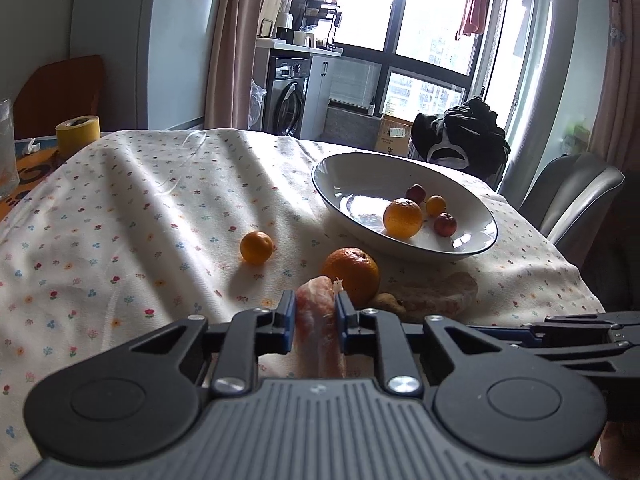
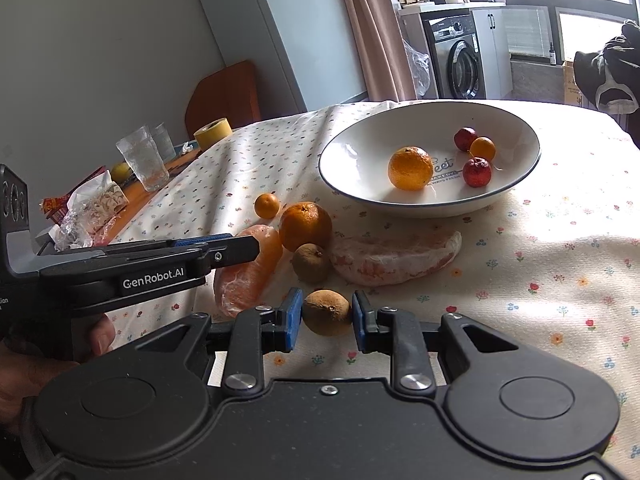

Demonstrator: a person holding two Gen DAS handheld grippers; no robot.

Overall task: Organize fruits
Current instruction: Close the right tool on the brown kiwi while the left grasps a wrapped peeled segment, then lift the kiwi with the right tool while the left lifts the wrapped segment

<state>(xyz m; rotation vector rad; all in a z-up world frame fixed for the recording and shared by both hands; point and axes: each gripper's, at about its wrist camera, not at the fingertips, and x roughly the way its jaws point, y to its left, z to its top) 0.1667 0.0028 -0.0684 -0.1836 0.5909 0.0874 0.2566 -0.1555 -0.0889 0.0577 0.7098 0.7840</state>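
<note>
My left hand-held gripper (image 1: 316, 312) is clamped on a peeled pomelo wedge (image 1: 318, 320), its blue ribbed pads pressed into the pale pink, fibrous flesh. From the right wrist view that wedge (image 2: 248, 276) hangs off the gripper tip, tilted, with white pith webbing its skin.

My right hand-held gripper (image 2: 327, 314) grips a small brown fruit (image 2: 327, 312), round, dull and rough-skinned, pinched from both sides by the pads. I can't tell whether it is lifted clear of the cloth. A second brown fruit (image 2: 311, 263) of the same kind sits on the desk just behind it, near a large orange (image 2: 305, 226) with dimpled peel. A small smooth orange (image 2: 267, 205) lies a little further back, apart from the rest. Another pomelo wedge (image 2: 394, 258), long and curved, wrapped in its translucent membrane, lies on the cloth to the right of the brown fruit, in front of the bowl.

The bowl (image 2: 348, 148) is wide, shallow, glossy white ceramic with a thin dark rim. In it I see one dimpled orange (image 2: 410, 168), one small orange (image 2: 482, 149) and two shiny red fruits (image 2: 477, 172), the red ones and the small orange clustered close together.

The desk wears a wrinkled cream tablecloth (image 2: 540, 280) printed with tiny flowers. At its far left edge stand a textured glass (image 2: 143, 158) and a yellow tape roll (image 2: 213, 128).
</note>
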